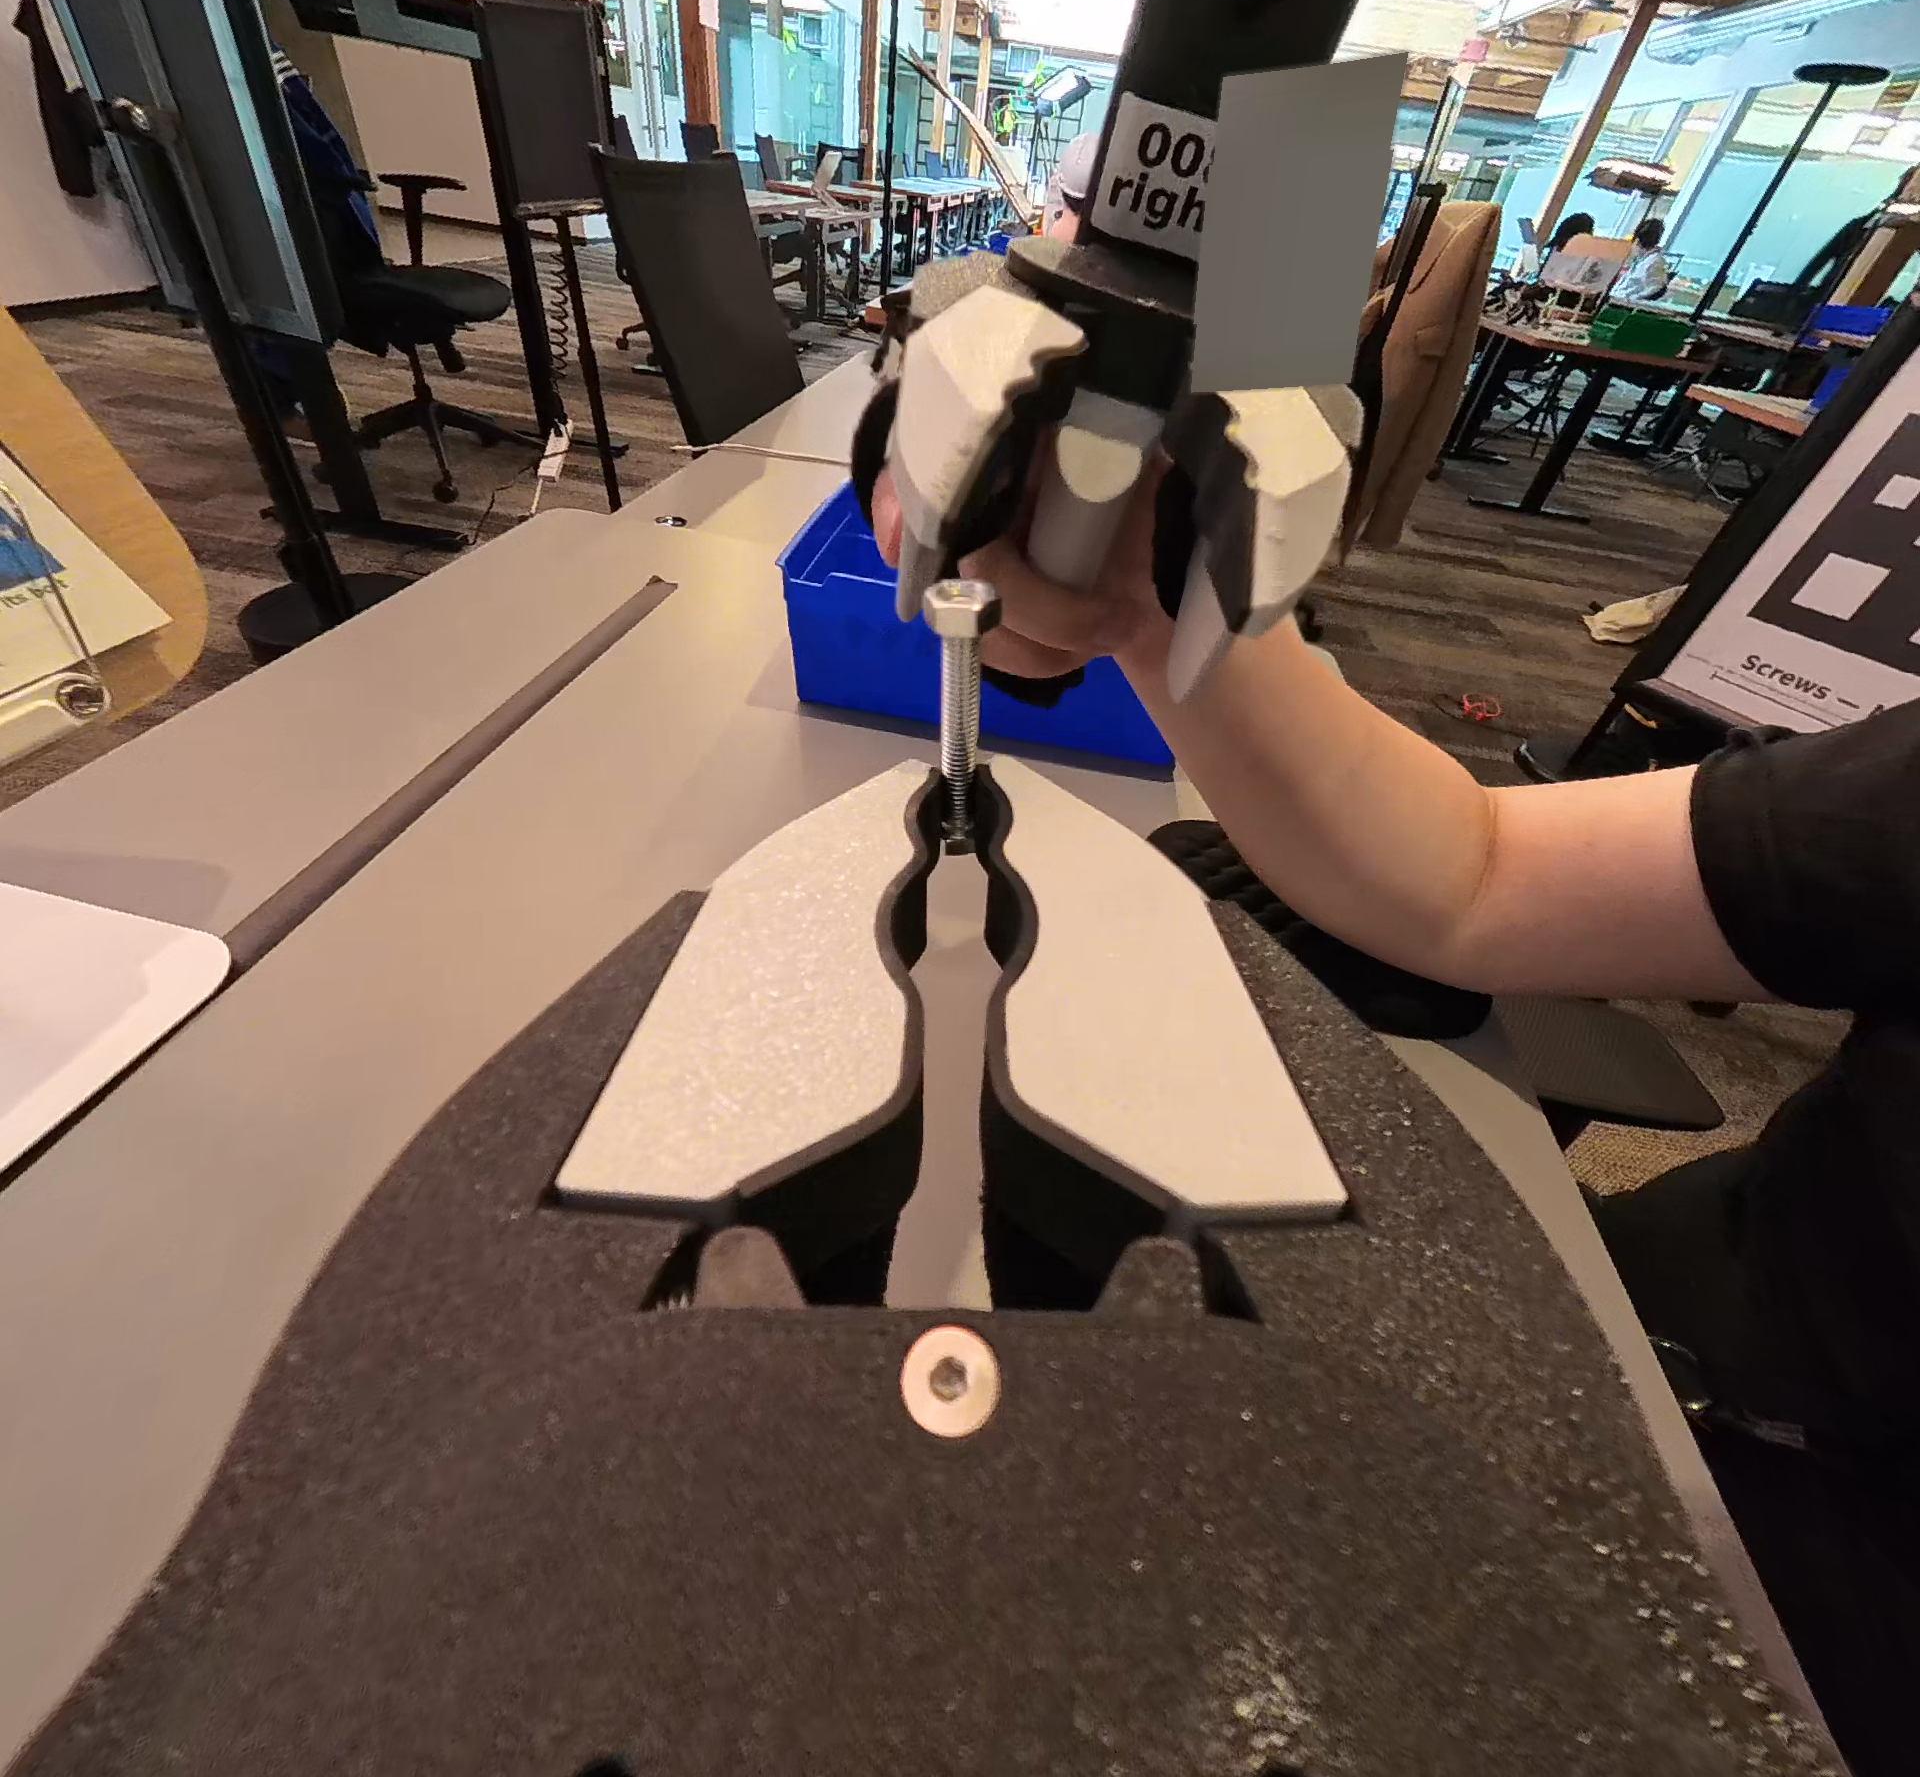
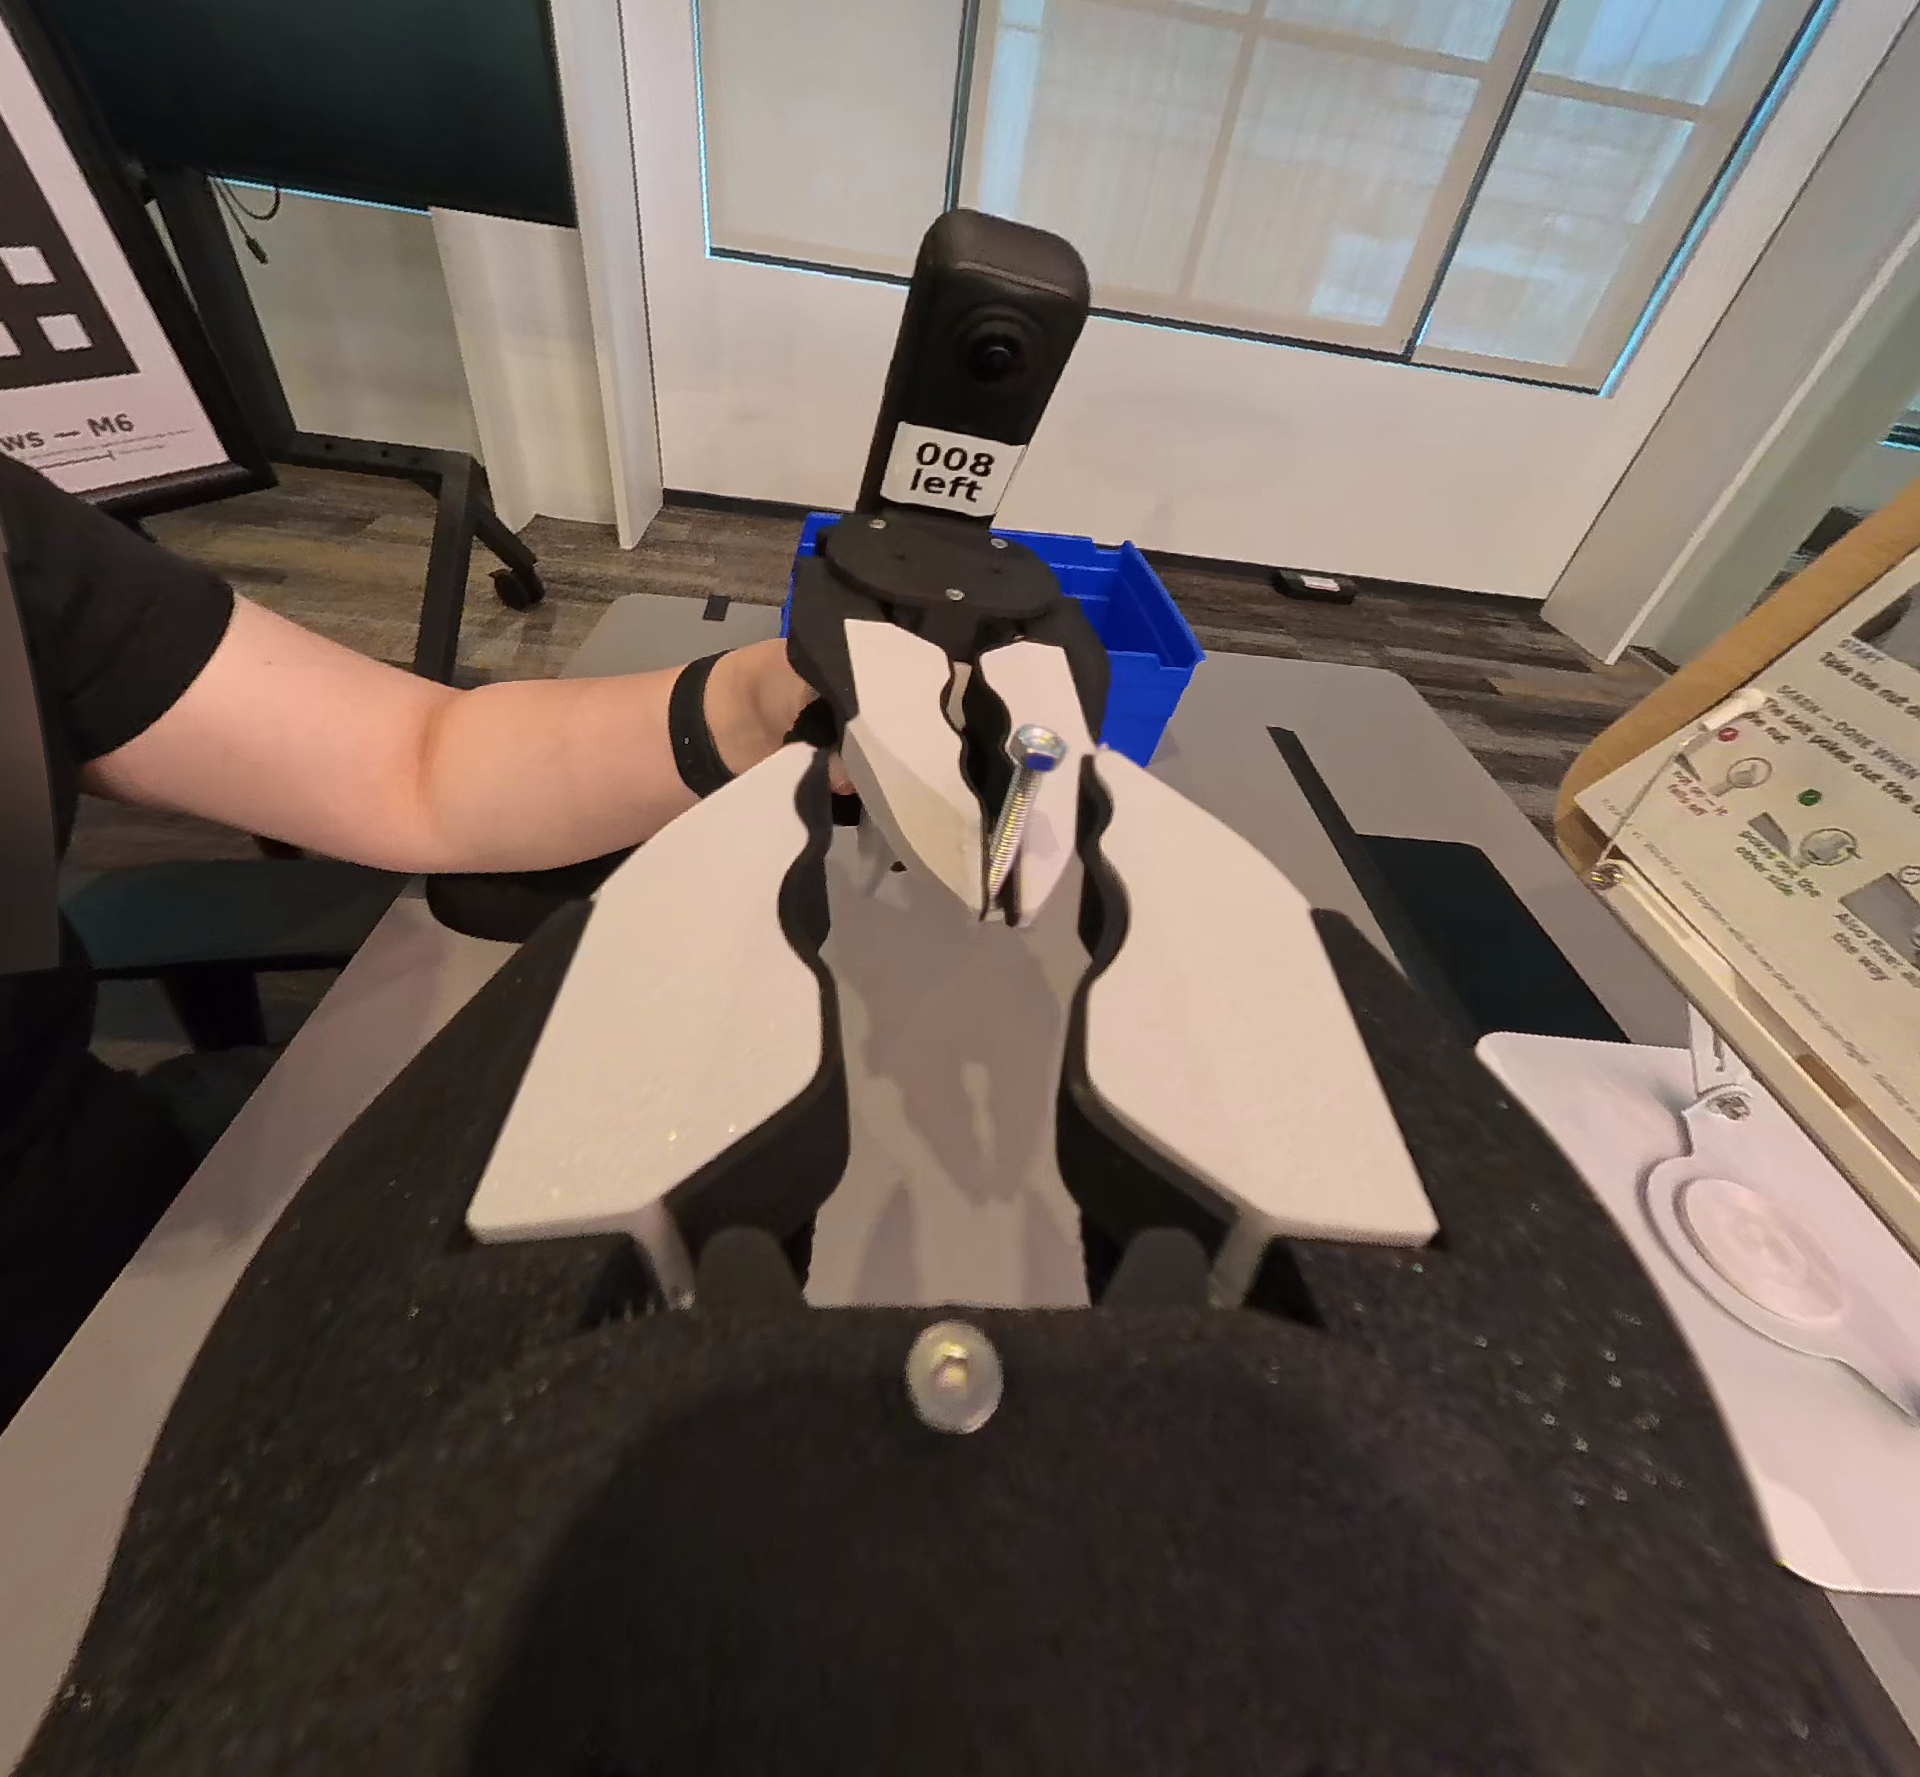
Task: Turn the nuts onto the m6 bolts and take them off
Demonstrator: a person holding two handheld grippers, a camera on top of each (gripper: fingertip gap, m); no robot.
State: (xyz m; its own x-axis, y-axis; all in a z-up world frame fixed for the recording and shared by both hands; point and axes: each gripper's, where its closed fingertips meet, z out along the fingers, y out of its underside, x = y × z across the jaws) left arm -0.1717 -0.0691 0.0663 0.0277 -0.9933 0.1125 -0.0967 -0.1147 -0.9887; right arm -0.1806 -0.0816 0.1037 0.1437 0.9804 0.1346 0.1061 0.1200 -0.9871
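A silver M6 bolt (image 1: 958,709) stands upright, hex head (image 1: 961,607) on top. My left gripper (image 1: 961,792) is shut on its lower threaded end. A small metal piece shows between the fingers there, and I cannot tell if it is a nut. My right gripper (image 1: 1055,626) hangs open above and behind the bolt head, its left fingertip (image 1: 914,574) close beside the head. In the right wrist view my right gripper (image 2: 945,771) is open and empty. The left gripper (image 2: 1000,901) and the tilted bolt (image 2: 1018,823) sit just beyond its fingertips.
A blue bin (image 1: 852,626) stands on the grey table (image 1: 416,792) behind the grippers; it also shows in the right wrist view (image 2: 1143,647). A white tray (image 2: 1766,1312) and an instruction board (image 2: 1766,844) lie at one side. A sign on a stand (image 1: 1849,564) is beyond the table edge. About 4 centimeters separates my left fingertips from my right.
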